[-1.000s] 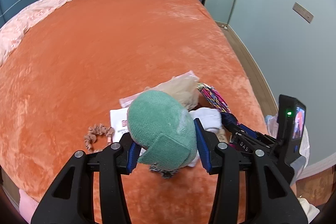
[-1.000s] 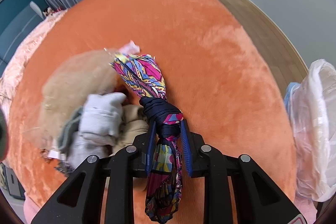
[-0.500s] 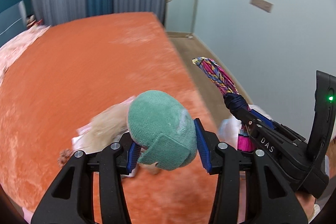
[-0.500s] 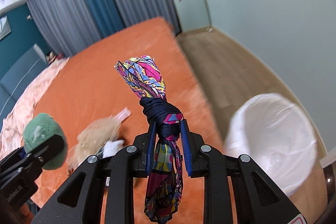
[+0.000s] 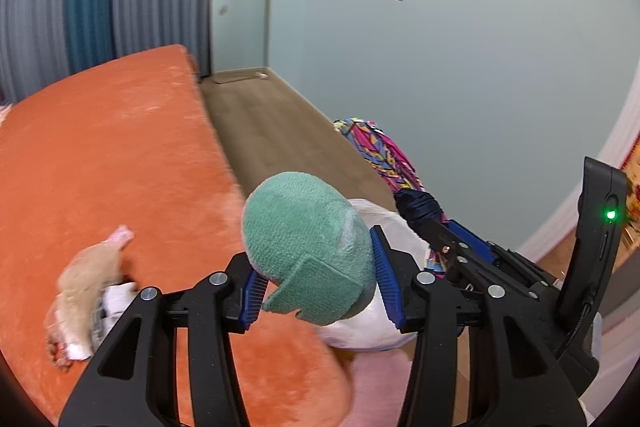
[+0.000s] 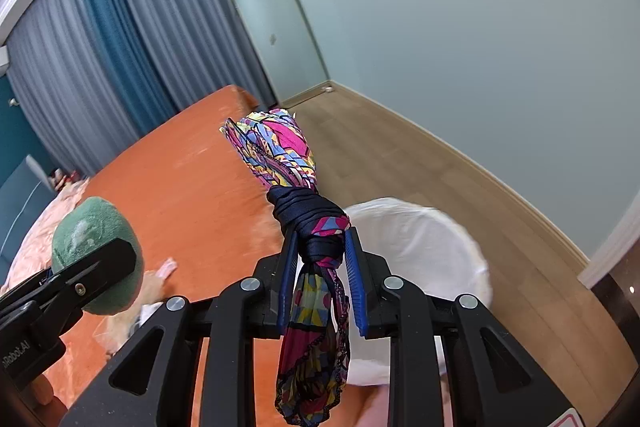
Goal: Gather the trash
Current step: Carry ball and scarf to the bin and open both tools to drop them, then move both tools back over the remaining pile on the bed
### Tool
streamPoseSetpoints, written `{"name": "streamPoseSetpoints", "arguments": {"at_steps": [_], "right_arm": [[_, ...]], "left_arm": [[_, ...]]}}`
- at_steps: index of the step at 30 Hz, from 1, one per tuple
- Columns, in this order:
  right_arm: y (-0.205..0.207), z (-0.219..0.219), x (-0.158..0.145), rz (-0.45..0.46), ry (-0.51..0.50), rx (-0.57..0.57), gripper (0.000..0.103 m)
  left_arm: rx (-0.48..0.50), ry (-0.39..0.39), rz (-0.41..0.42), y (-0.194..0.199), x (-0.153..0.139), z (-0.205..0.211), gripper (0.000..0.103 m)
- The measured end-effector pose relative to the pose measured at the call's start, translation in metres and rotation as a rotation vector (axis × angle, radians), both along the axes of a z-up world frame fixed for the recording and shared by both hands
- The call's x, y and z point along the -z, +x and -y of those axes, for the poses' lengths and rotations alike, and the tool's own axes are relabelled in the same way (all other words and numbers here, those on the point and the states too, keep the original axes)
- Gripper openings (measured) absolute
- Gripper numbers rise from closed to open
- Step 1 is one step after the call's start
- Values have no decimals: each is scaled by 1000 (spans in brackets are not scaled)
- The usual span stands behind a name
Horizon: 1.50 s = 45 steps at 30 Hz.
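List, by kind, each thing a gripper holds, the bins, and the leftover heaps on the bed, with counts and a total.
Green knitted item, shut in the left gripper: 1
Knotted multicoloured cloth, shut in the right gripper: 1
White-lined bin: 1
Heap of leftover scraps on the orange bed: 1
Total: 4

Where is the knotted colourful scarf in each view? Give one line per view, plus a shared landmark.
Left wrist: the scarf is right of centre, in the right gripper.
Right wrist: the scarf is at centre, between the fingers.
Shared landmark: white-lined bin behind it.
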State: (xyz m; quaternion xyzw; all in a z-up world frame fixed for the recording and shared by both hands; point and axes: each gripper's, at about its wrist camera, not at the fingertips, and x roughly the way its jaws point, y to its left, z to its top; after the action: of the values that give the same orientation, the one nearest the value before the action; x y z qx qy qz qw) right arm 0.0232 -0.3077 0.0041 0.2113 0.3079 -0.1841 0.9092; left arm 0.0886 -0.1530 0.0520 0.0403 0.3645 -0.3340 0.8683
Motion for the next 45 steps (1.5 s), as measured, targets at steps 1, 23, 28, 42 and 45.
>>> {"name": "streamPoseSetpoints", "arguments": {"at_steps": [1, 23, 28, 42, 45], "right_arm": [[-2, 4, 1, -3, 2, 9, 23], [-1, 14, 20, -74, 7, 32, 58], [-1, -15, 17, -82, -11, -16, 63], [15, -115, 11, -105, -70, -203, 68], [23, -136, 14, -123, -90, -241, 68]], "left_arm": [[14, 3, -6, 2, 2, 6, 46], [-104, 26, -17, 15, 17, 7, 77], [-169, 21, -26, 12, 14, -30, 77], [-404, 62, -34, 12, 30, -161, 78], [-450, 63, -53, 15, 38, -186, 78]]}}
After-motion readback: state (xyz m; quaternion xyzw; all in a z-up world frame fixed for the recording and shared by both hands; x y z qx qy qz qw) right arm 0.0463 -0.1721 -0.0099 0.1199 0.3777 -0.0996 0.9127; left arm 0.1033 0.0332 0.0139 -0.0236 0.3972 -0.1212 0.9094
